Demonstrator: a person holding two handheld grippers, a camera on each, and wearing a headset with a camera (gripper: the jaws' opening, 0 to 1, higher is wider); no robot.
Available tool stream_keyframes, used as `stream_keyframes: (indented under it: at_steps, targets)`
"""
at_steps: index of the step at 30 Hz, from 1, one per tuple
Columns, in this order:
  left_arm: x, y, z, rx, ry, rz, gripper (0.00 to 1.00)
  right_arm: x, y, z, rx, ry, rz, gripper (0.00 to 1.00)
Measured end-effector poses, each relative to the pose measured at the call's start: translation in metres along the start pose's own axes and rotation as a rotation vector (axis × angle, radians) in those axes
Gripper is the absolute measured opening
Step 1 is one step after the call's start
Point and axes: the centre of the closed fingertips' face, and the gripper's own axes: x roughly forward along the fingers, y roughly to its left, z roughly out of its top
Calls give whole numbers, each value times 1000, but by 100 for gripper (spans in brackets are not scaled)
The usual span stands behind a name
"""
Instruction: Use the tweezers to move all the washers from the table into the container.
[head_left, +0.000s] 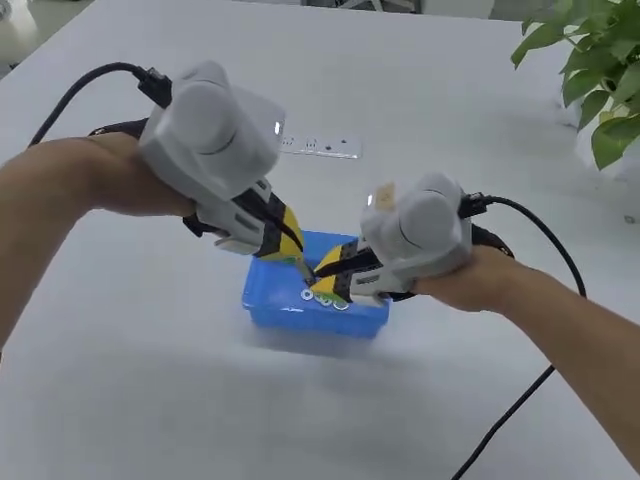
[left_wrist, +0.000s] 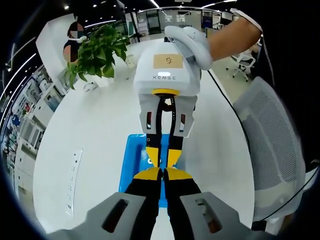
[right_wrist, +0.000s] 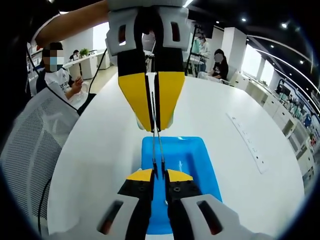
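A blue container (head_left: 268, 302) sits on the white table with a few washers (head_left: 322, 297) in it. Both grippers meet tip to tip above it. My left gripper (head_left: 302, 264) (left_wrist: 162, 173) comes from the left and is shut on the thin metal tweezers (right_wrist: 156, 140), which run down from its yellow jaws (right_wrist: 152, 110). My right gripper (head_left: 322, 281) (right_wrist: 159, 175) faces it, jaws nearly together around the tweezers' lower legs, over the container (right_wrist: 200, 165). I cannot tell what the tweezer tips hold. In the left gripper view the right gripper (left_wrist: 162, 156) hangs over the container (left_wrist: 131, 165).
A white power strip (head_left: 320, 146) lies on the table beyond the container. A green potted plant (head_left: 595, 70) stands at the far right corner. A mesh office chair (left_wrist: 270, 145) stands beside the table. Black cables trail from both grippers.
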Motion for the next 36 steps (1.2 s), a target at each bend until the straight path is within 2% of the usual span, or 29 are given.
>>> stream_keyframes:
  at_steps: [3,17,25,30,36]
  targets:
    - [-4,-3,7,-10,-34,-4,6,-1,3,4,5,-12,4,10]
    - [-6,-6,8,3,-25,7,6,0,4,13,-14,-26,-4,13]
    - [-12,-8,14,2,-49,11,6,1,8,16,-32,-32,2,12]
    - [-15,-9,12,0,-44,20,5,-2,9,17,-44,-32,-5,10]
    - [-18,-16,4,-5,-33,15,5,-7,18,16,-66,-13,1,7]
